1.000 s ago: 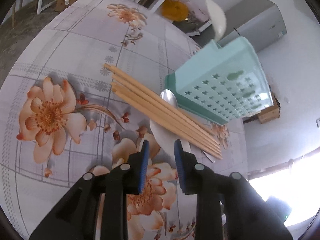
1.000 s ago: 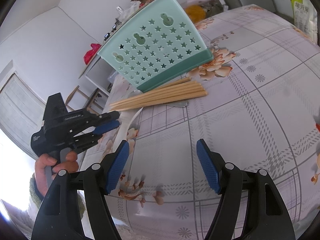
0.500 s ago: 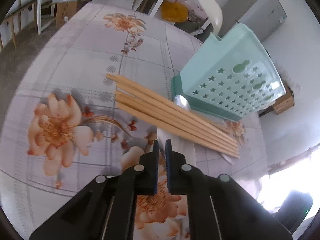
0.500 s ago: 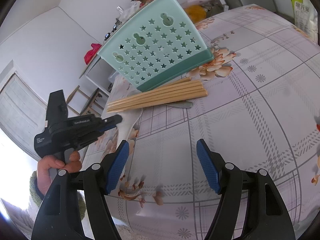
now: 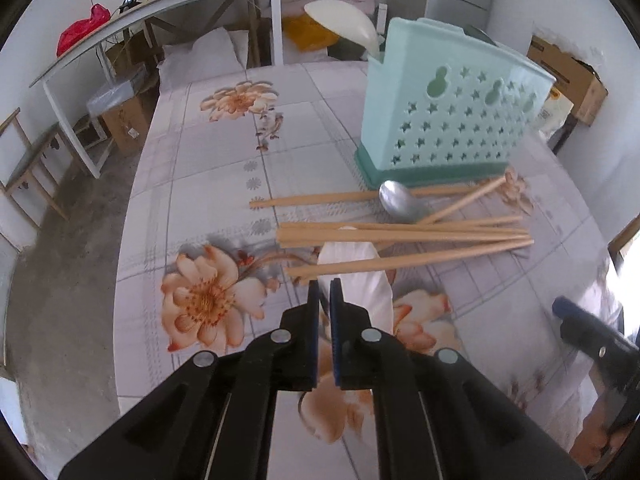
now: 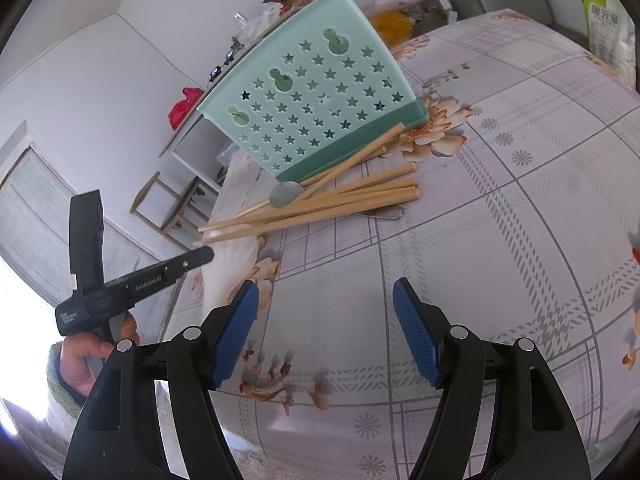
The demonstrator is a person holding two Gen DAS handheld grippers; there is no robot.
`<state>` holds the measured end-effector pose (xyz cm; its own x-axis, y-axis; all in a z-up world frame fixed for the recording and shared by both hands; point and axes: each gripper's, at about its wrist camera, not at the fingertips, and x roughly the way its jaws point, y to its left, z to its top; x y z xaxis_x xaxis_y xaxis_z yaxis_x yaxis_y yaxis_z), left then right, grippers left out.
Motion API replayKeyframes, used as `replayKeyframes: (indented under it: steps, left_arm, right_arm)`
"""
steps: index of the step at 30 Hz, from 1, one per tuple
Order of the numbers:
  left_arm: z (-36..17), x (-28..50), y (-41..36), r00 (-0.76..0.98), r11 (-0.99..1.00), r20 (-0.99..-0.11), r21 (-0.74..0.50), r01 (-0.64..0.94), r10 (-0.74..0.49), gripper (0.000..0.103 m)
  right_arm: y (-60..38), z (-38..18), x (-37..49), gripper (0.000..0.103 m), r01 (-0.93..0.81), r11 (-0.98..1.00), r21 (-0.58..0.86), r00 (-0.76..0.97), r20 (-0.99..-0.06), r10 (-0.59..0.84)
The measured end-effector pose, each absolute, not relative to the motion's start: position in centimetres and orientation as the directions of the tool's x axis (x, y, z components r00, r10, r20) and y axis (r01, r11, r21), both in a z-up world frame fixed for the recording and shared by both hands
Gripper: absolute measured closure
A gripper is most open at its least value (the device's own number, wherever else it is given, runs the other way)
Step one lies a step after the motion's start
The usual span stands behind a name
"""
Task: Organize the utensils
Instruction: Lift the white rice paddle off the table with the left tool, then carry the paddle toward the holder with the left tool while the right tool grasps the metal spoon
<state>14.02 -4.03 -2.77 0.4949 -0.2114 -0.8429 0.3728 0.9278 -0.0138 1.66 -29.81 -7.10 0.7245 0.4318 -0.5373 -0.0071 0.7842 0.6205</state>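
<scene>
A mint green utensil holder point(image 5: 452, 120) point(image 6: 320, 96) stands upright on the flowered tablecloth, with a white ladle point(image 5: 340, 20) in it. In front of it lie several wooden chopsticks point(image 5: 400, 236) point(image 6: 320, 208), loosely fanned, and a metal spoon point(image 5: 400, 202) point(image 6: 286, 194). A white plastic spoon point(image 5: 352, 280) point(image 6: 232, 268) pokes out from under the chopsticks. My left gripper point(image 5: 325, 292) point(image 6: 208, 254) is shut on its near end. My right gripper point(image 6: 325, 292) hangs open over bare cloth with nothing between its fingers. One of its fingers point(image 5: 576, 320) shows low on the right of the left wrist view.
The table's left edge drops to a concrete floor point(image 5: 60, 280). Beyond stand a white side table point(image 5: 160, 12) with a red bag, wooden chairs point(image 5: 28, 168) and cardboard boxes point(image 5: 568, 76). A person's hand point(image 6: 92, 356) holds the left gripper.
My left gripper's jaws closed on the white spoon, then rolled and rose a little. The tidy chopstick bundle spread apart and one stick now lies slanted by the metal spoon. The right gripper stayed still.
</scene>
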Motion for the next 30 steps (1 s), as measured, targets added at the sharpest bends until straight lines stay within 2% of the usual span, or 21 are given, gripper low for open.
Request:
replayKeyframes:
  steps: [6,8,11,13,16,30]
  left_arm:
    - [-3.7,14.3,-1.6,0.385,0.931,-0.863,-0.223,0.29,-0.326,0.099]
    - [-4.3,14.3,-0.8,0.361,0.924,-0.857,-0.292,0.245,-0.367,0.099]
    - [-4.8,14.0,-0.1,0.35,0.915,-0.847,-0.352,0.197,-0.401,0.099]
    - [-5.0,13.8,0.1,0.341,0.908,-0.842,-0.38,0.178,-0.419,0.099]
    - [-5.2,13.4,0.2,0.328,0.899,-0.837,-0.403,0.173,-0.438,0.099]
    - [-5.6,12.3,1.5,0.31,0.85,-0.792,-0.497,0.172,-0.526,0.1]
  right_arm:
    - [-28.4,-5.8,2.6,0.037,-0.09,0.764,0.639,0.698,-0.507,0.505]
    - [-27.2,-5.2,3.5,0.041,-0.129,0.768,0.628,0.671,-0.515,0.533]
    - [-25.2,-5.4,5.3,0.054,-0.157,0.786,0.598,0.609,-0.567,0.554]
    - [-24.0,-6.0,6.8,0.068,-0.152,0.804,0.574,0.566,-0.617,0.547]
    - [-23.1,-6.5,8.9,0.078,-0.142,0.81,0.57,0.53,-0.647,0.548]
    - [-22.1,-5.8,12.9,0.08,-0.14,0.812,0.566,0.525,-0.653,0.546]
